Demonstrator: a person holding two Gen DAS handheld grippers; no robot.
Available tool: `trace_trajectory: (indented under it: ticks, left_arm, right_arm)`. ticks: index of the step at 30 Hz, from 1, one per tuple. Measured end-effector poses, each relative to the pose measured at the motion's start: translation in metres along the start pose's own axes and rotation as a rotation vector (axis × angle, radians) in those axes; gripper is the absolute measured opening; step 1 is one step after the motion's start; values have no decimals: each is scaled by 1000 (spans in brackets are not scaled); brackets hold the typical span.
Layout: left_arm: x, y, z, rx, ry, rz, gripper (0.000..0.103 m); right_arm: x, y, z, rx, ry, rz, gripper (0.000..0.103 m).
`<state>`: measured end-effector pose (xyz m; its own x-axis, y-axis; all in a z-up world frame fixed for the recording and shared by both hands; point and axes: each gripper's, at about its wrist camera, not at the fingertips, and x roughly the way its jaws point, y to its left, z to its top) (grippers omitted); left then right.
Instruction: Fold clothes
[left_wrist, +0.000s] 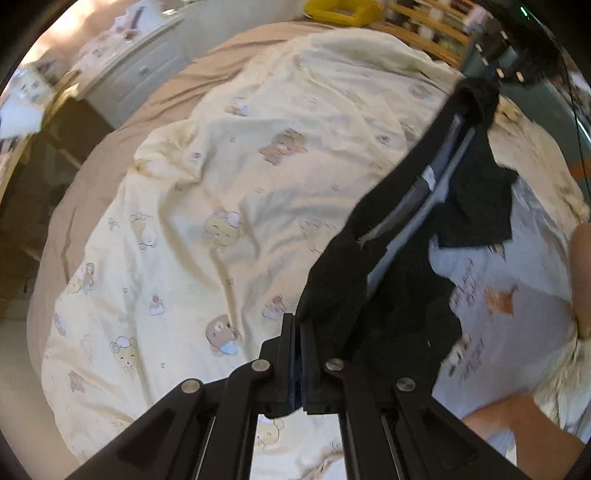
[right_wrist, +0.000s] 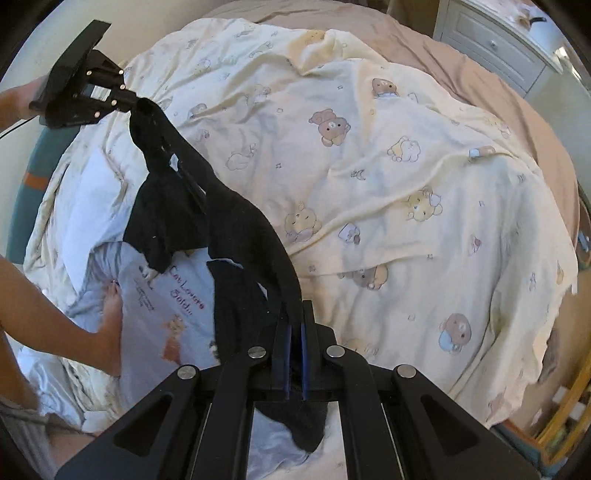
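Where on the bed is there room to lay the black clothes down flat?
The bear quilt lies bare from the black garment to the tan sheet. It's crowded on the garment's other side: a pale printed shirt and someone's foot are there.

A dark garment (right_wrist: 236, 236) hangs stretched between the left gripper (right_wrist: 135, 105), far left, and the right gripper (right_wrist: 293, 317), near. Beneath lies a printed shirt (right_wrist: 155, 295) on the quilt (right_wrist: 406, 184).

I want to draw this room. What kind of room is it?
Most likely a bedroom. There is a bed with a teddy-bear duvet, a white chest of drawers beside it, and clothes like a black garment held above it.
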<state>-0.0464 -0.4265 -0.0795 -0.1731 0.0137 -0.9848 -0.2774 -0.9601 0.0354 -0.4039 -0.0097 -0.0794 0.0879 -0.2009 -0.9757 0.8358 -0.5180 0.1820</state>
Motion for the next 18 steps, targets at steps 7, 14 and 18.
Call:
trace_trajectory:
  ticks: [7,14,18]
  left_arm:
    - [-24,-29,-9,52,-17,10,1]
    - [-42,-103,-39,131,18,67,1]
    - [-50,-160,-63,125,66,109,1]
  right_arm:
    - [-23,29,-24,54,48,13,3]
    - [-26,74,-80,18,61,64,3]
    - [-13,107,-121,-53,54,96,3]
